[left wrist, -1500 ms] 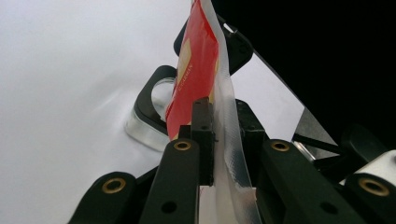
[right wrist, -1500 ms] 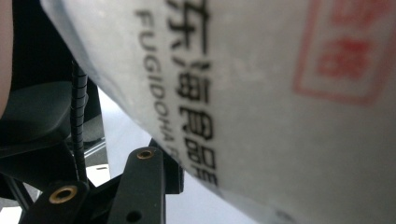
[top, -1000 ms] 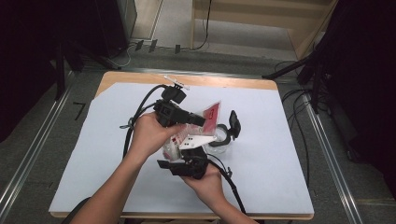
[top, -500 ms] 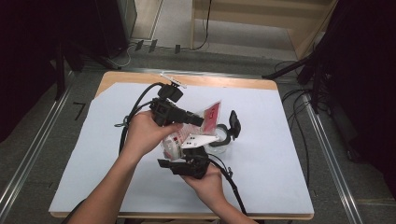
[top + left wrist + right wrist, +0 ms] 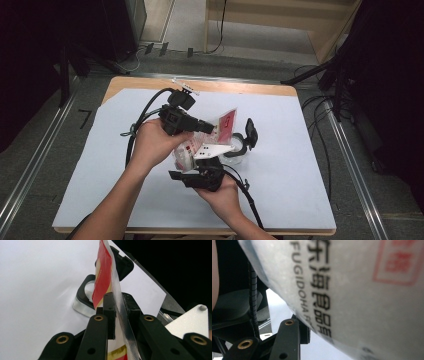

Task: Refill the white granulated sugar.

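Little is changing from the earlier high views: both hands are staying locked together over the middle of the table, the packet perhaps tipping a touch more upright.

Nearest the person, the right gripper [image 5: 210,167] is coming up from below, its grey plate catching the light. Its own view is showing the pale, printed side of the snack packet [image 5: 362,295] pressed close against the lens, with one black jaw rising beneath it; whether those jaws are clamped on the packet or merely beside it cannot be told.

Just above, the left gripper [image 5: 118,312] is pinching the packet's sealed top edge, red print on one side and the clear seam running between the jaws, which are closed tight on the film. In the high view the red corner of the packet [image 5: 227,122] is poking out past the left gripper [image 5: 202,126].

Beyond the hands, a clear glass jar [image 5: 235,150] with its black hinged lid [image 5: 251,132] flipped open is sitting on the white table cover [image 5: 300,165].

The danger looks plain: with the two grippers pulling against each other, the slick film could slip from the left jaws, or tear suddenly and scatter the contents short of the jar.
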